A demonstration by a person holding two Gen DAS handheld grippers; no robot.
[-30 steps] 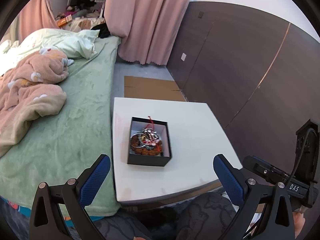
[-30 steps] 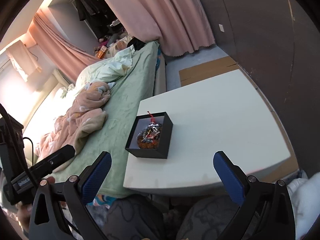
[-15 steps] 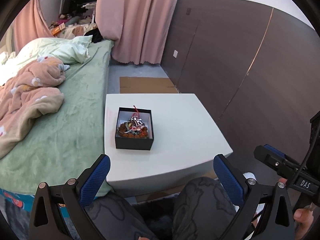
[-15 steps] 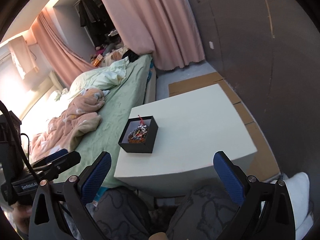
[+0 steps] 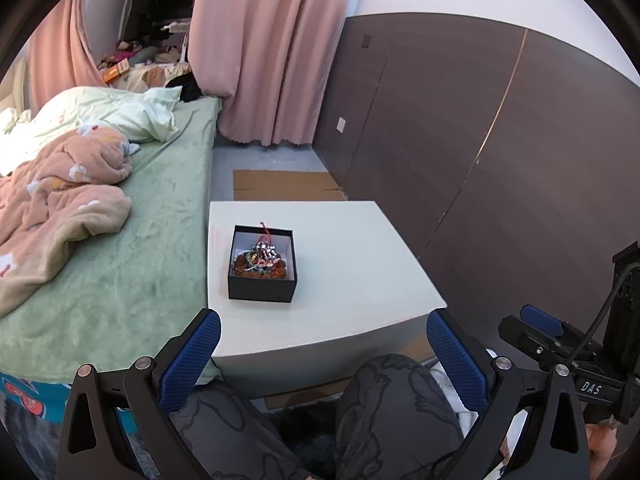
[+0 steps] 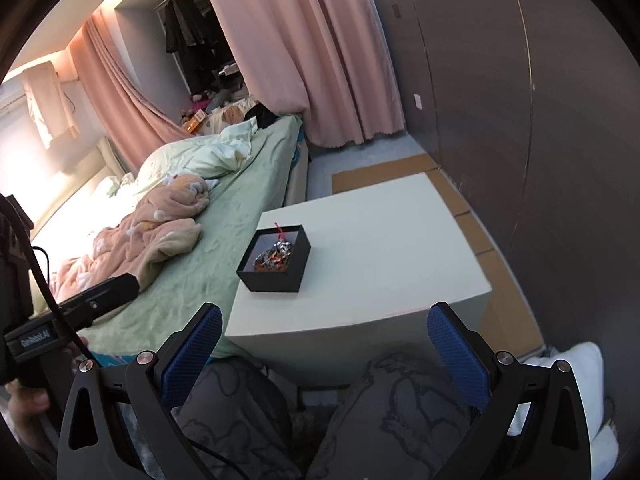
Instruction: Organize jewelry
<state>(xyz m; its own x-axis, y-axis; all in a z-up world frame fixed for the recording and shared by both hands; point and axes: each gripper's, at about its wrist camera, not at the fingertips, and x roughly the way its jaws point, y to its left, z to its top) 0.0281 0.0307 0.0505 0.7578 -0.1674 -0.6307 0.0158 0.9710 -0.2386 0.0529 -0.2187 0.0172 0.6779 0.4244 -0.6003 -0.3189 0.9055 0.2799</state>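
A small black box with a white lining stands on the left part of a white table. Jewelry is heaped inside it: beads, silver pieces and a red cord. The box also shows in the right wrist view, with the jewelry in it. My left gripper is open and empty, held back from the table's near edge, above the person's knees. My right gripper is open and empty, also back from the table. Each gripper shows at the edge of the other's view.
A bed with a green sheet and a pink blanket touches the table's left side. A dark panelled wall runs along the right. Flat cardboard lies on the floor behind the table. Pink curtains hang at the back.
Both grippers have drawn back and up from the table, so the box looks smaller and farther. The person's knees have come into view. Both stay open and empty.
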